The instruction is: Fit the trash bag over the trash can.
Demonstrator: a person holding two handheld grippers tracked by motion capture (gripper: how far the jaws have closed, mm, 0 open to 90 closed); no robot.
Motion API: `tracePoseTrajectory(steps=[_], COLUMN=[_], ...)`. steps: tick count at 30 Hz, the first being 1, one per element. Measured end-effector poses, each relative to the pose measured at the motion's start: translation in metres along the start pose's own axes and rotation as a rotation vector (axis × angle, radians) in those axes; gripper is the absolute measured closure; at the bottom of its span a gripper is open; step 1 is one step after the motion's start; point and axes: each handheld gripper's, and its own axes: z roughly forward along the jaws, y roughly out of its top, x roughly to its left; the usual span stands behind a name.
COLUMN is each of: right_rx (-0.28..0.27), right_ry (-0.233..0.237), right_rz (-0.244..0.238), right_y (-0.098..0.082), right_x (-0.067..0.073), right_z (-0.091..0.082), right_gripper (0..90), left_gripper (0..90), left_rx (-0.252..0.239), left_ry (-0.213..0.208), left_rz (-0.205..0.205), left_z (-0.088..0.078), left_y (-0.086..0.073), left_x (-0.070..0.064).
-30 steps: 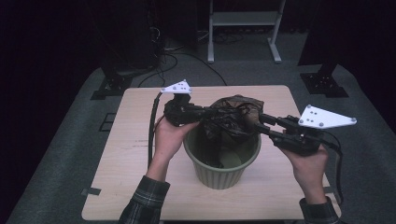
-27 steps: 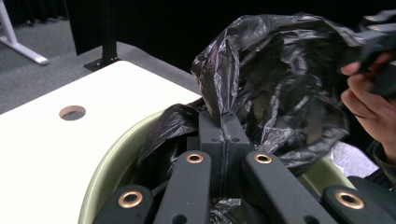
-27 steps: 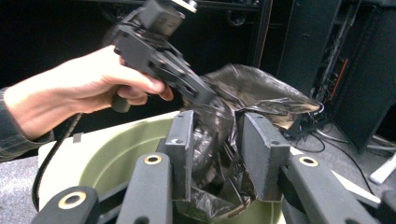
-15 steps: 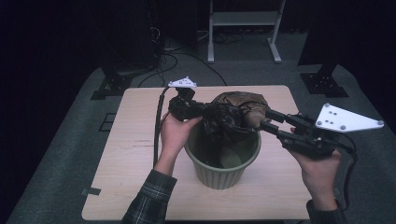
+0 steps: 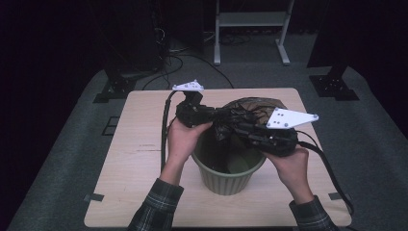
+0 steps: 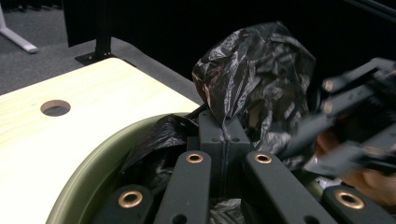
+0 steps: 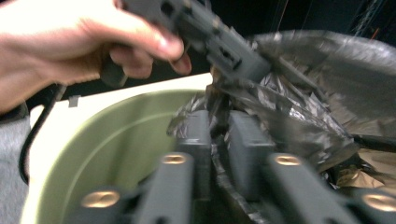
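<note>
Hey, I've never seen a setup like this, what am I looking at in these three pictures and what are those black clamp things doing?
A person sits at a wooden table and holds a hand-operated clamp tool in each hand; there is no robot arm. The high view looks down from above the person. The other two pictures come from small cameras riding on each tool, looking along its two black jaws.

On the table stands a green bin, with a black plastic bag at its mouth.

The left gripper is shut on a fold of the bag, which stands up above its jaws. The right gripper has just been closing, with bag plastic between its jaws, seemingly pinched, though that picture is blurred. Its view also shows the person's left hand.
</note>
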Motion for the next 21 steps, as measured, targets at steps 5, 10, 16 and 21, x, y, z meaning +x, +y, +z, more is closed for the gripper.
tracePoseTrajectory(steps=[5, 10, 16, 21], right_rx=[0.057, 0.029, -0.01, -0.022], right_ry=[0.01, 0.047, 0.037, 0.017], right_rz=[-0.02, -0.002, 0.04, 0.065], right_y=[-0.005, -0.01, -0.02, -0.028], right_x=[0.001, -0.001, -0.014, -0.027], right_z=[0.007, -0.006, -0.035, -0.057], right_gripper=[90.0, 90.0, 90.0, 90.0], left_gripper=[89.6, 89.6, 89.4, 88.3], left_rx=[-0.025, -0.04, -0.054, -0.01], left_ry=[-0.008, 0.026, 0.044, 0.061], left_rz=[-0.026, -0.046, -0.07, -0.07], left_z=[-0.008, -0.021, -0.043, -0.057], left_y=[-0.003, -0.006, -0.012, -0.02], left_x=[0.006, 0.017, 0.029, 0.033])
